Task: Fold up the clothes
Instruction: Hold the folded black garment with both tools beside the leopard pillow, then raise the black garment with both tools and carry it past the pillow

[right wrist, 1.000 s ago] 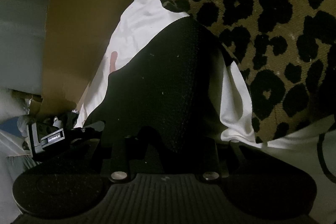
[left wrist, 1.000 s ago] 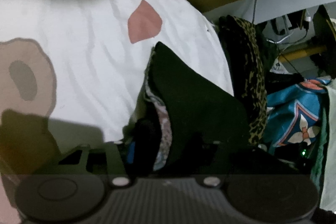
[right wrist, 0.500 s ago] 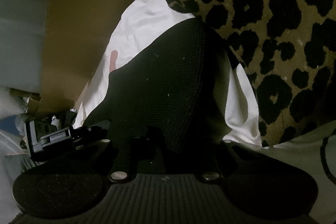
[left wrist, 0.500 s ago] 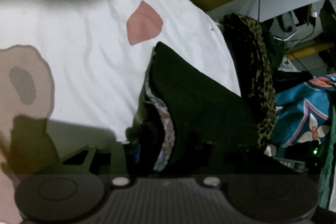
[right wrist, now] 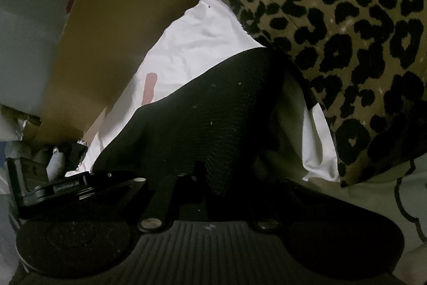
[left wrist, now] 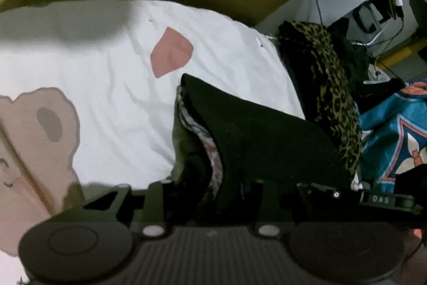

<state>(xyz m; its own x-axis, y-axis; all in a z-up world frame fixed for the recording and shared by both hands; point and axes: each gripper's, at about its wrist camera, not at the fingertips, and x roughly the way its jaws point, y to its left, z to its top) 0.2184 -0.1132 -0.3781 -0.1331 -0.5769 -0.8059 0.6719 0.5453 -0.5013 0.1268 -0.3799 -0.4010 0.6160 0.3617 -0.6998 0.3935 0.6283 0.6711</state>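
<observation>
My left fingers [left wrist: 210, 194] are closing on one edge of the black knit garment with a pale patterned lining [left wrist: 253, 130]; my right fingers [right wrist: 197, 178] are closing too, nearly together, pinching its other edge. The garment rises off the white bedsheet printed with pink-brown cartoon shapes [left wrist: 106, 87], just beside the leopard-print fabric [right wrist: 347, 31]. The risk I see is layers: the left side bunches several thicknesses, so a partial pinch could let the lining slip and the fold go crooked. Lifting unevenly could also drag the cloth against the leopard-print pile.
</observation>
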